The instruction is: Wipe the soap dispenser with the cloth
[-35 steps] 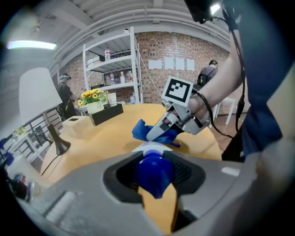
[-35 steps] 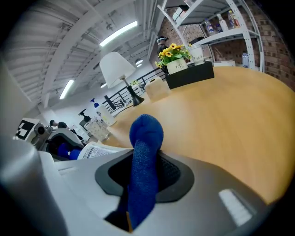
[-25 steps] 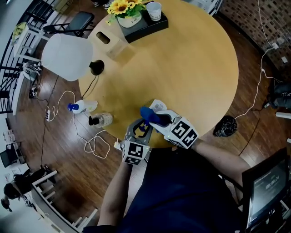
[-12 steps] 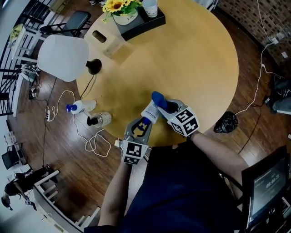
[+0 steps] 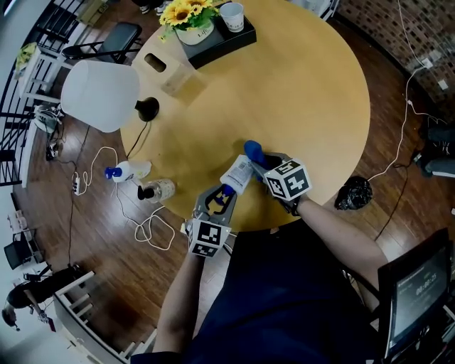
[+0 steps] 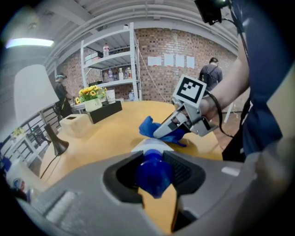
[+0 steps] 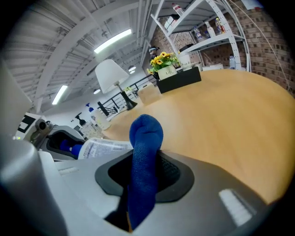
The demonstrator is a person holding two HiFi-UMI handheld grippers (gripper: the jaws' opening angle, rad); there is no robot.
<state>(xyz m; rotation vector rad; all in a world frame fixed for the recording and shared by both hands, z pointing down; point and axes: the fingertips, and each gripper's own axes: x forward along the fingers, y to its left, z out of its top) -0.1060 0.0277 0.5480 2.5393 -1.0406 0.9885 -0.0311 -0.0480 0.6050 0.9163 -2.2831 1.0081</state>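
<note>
Here the soap dispenser is held tilted over the near edge of the round wooden counter, right in front of the person. Its blue pump top points back toward the person and its white labelled body points toward the counter's middle. The left tool is clamped tight on that blue top; the left gripper view shows the jaws pressed against it on both sides, with the white body sticking out beyond them.

The right tool comes in from the right edge, its jaws closed on a blue cloth. In the right gripper view the cloth stands up between the jaws as a rounded fold, with the dispenser just to its left. From the head view the fold sits at the far end of the white body, close enough that I cannot tell whether they touch.

Toward the far edge stand a black tray with sunflowers and a cup, and a pale box. A white-shaded lamp stands at the left edge. Two bottles lie on the floor below it.
</note>
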